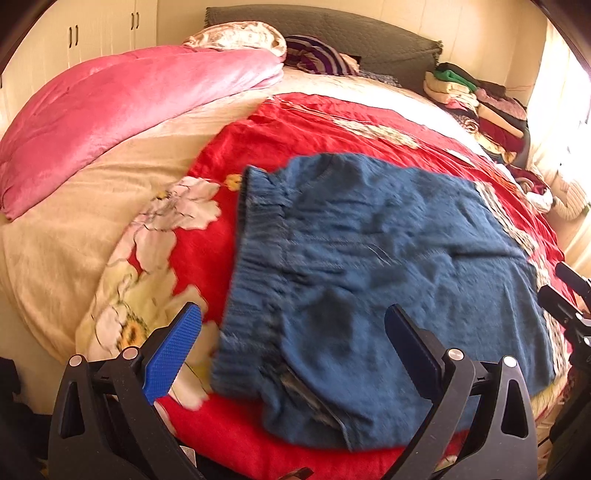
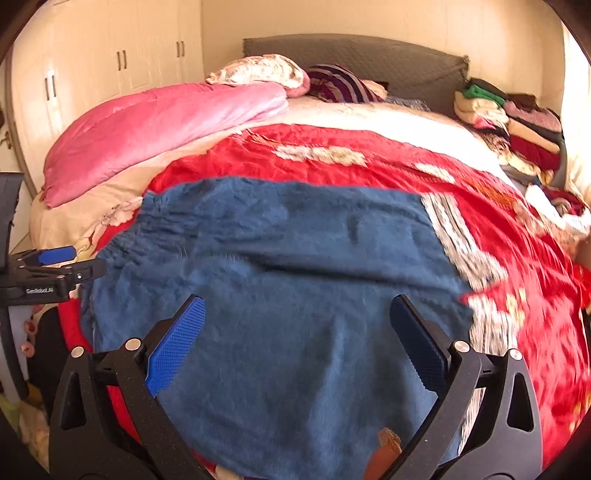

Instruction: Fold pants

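Blue fleece pants (image 1: 369, 266) lie folded into a broad rectangle on the red floral blanket (image 1: 295, 133), elastic waistband at the left. My left gripper (image 1: 293, 325) is open and empty, hovering over the pants' near left part by the waistband. My right gripper (image 2: 297, 317) is open and empty, above the near middle of the pants (image 2: 295, 251). The left gripper also shows at the left edge of the right wrist view (image 2: 55, 266), and the right gripper at the right edge of the left wrist view (image 1: 569, 295).
A pink quilt (image 1: 122, 107) lies at the far left of the bed. Pillows sit by the grey headboard (image 1: 351, 33). A stack of folded clothes (image 1: 480, 103) stands at the far right. White wardrobes (image 2: 92, 70) line the left wall.
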Demonstrator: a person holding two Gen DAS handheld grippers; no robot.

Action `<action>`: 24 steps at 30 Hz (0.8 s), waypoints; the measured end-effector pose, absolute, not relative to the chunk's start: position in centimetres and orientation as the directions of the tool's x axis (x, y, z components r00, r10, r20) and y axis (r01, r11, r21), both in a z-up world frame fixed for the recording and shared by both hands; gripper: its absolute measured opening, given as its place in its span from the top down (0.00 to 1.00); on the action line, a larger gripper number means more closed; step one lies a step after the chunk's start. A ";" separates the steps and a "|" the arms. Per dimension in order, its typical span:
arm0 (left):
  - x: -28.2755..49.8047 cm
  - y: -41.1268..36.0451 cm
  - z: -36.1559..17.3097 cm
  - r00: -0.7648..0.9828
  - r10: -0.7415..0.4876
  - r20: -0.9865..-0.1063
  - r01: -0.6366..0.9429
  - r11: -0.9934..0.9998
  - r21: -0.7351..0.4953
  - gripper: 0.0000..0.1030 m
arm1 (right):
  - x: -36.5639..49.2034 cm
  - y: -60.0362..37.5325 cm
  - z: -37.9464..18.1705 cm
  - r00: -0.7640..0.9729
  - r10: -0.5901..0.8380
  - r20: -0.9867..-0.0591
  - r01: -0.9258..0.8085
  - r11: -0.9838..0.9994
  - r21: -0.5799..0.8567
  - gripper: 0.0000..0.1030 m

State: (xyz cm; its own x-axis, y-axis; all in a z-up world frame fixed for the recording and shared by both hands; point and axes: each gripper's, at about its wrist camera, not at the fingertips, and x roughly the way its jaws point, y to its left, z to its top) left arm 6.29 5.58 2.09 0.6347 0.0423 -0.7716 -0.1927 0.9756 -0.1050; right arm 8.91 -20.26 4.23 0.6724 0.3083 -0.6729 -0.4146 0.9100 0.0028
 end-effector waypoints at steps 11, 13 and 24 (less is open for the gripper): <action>11.8 10.5 2.1 0.614 0.086 -0.785 -0.256 0.962 -0.095 0.04 | 15.0 -16.7 5.4 0.634 0.368 -0.680 -0.488 0.872 0.017 0.08; 12.7 11.1 2.1 0.608 0.088 -0.789 -0.260 0.961 -0.093 0.04 | 16.1 -16.2 5.3 0.622 0.364 -0.693 -0.488 0.873 0.021 0.08; 17.5 12.6 0.7 0.568 0.032 -0.822 -0.205 0.973 -0.104 0.04 | 22.4 -14.2 4.2 0.581 0.336 -0.741 -0.509 0.861 -0.009 0.08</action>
State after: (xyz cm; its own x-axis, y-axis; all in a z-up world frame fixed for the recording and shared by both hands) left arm 17.45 12.60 0.75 0.5679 0.0318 -0.8225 -0.2045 0.9734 -0.1036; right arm 22.43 -14.19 4.16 0.5812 0.3360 -0.7412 -0.5092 0.8606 -0.0091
